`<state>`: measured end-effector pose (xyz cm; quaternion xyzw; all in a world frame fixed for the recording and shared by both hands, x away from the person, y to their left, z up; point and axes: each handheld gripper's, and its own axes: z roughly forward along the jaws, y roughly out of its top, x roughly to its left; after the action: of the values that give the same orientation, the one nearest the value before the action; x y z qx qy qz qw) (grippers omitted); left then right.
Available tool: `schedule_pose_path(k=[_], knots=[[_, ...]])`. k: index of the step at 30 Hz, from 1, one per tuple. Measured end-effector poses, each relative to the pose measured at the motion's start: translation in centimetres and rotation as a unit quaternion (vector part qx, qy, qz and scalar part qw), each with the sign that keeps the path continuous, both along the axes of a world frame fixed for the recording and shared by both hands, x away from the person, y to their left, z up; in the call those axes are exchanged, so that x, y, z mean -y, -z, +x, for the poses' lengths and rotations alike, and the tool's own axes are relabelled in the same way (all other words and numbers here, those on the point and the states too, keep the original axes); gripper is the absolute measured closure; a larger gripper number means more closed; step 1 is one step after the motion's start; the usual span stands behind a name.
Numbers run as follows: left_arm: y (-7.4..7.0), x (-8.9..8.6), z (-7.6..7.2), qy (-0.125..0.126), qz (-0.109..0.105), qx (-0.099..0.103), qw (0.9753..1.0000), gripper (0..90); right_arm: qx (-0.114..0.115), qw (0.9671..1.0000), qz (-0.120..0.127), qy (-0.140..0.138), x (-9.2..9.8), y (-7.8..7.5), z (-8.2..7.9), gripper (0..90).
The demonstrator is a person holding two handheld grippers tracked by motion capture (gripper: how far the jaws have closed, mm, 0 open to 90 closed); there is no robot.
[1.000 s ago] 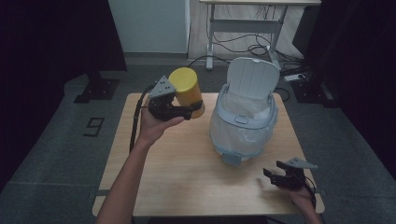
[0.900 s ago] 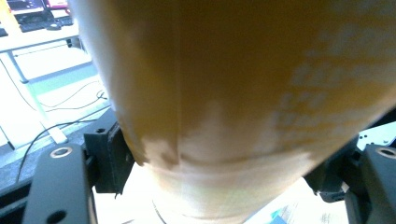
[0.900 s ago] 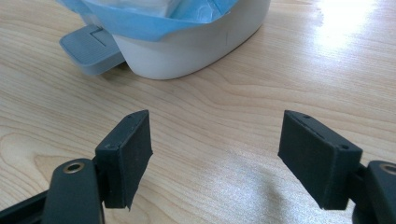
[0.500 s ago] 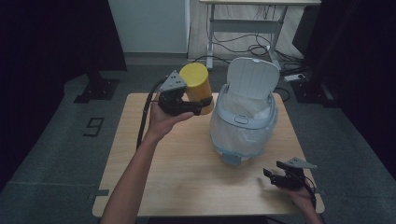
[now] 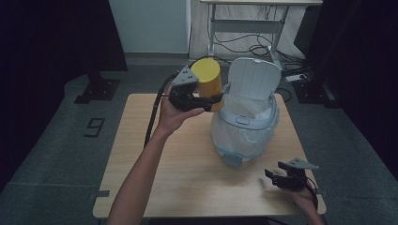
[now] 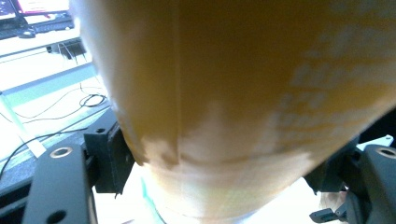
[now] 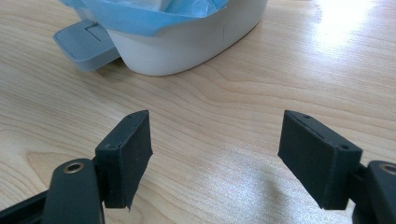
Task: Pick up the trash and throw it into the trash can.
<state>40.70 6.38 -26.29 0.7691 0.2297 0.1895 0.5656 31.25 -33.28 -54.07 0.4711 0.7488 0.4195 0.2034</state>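
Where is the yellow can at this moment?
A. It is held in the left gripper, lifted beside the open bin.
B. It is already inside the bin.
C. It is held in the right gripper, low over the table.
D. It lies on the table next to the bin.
A: the left gripper is closed on the can up beside the bin, whose lid stands open; the right gripper is open with nothing between its jaws, low over the table.

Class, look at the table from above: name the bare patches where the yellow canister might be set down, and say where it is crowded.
Free: the wide left half of the table, from the left edge to the bin, and the front strip between the person's forearm and the right gripper. Crowded: the far right, where the left gripper holds the yellow canister beside the bin's raised lid.
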Motion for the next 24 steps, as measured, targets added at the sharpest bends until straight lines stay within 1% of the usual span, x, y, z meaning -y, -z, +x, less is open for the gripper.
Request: schedule_pose_path(k=[14, 24], knots=[[0.4, 1.5, 1.0, 0.007, 0.005, -0.009, 0.9999, 23.8, -0.001, 1.0000, -0.003, 0.000, 0.0, 0.1, 0.1, 24.8], [0.0, 3.1, 1.6, 0.014, 0.007, -0.009, 0.9998, 23.8, -0.004, 1.0000, -0.006, -0.001, 0.0, 0.2, 0.1, 24.8]])
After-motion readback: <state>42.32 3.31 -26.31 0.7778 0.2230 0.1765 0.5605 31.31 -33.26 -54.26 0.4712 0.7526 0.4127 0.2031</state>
